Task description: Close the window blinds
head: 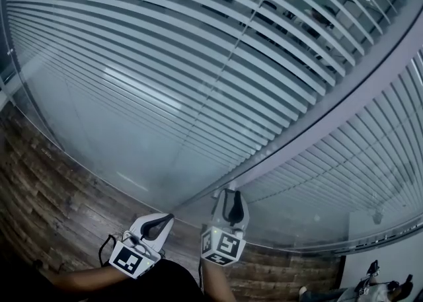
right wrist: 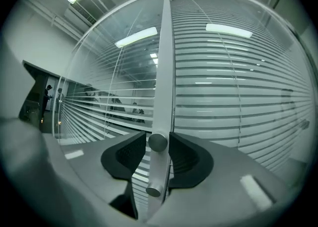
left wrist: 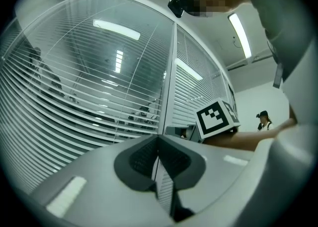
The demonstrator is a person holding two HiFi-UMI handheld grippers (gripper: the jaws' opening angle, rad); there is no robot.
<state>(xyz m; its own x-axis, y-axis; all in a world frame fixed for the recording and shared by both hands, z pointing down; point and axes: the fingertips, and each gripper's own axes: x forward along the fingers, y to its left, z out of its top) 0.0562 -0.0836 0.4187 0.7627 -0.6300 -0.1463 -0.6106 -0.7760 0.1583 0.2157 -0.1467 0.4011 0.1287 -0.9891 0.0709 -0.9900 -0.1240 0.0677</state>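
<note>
In the head view the left gripper [head: 165, 219] and right gripper [head: 231, 195] point at the blinds [head: 165, 63] behind glass; in the left gripper view its jaws meet on nothing, blinds beyond; in the right gripper view its jaws stand apart around a knob [right wrist: 158, 141] on the frame post [right wrist: 164, 62] between blinds.

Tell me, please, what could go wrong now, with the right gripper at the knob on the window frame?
1. The upper knob is small, round and smooth. The open jaws of the right gripper only flank it, so closing off-centre could let it slip out.
2. A lower knob sits just beneath it on the same frame post; the jaws might catch that one instead.
</note>
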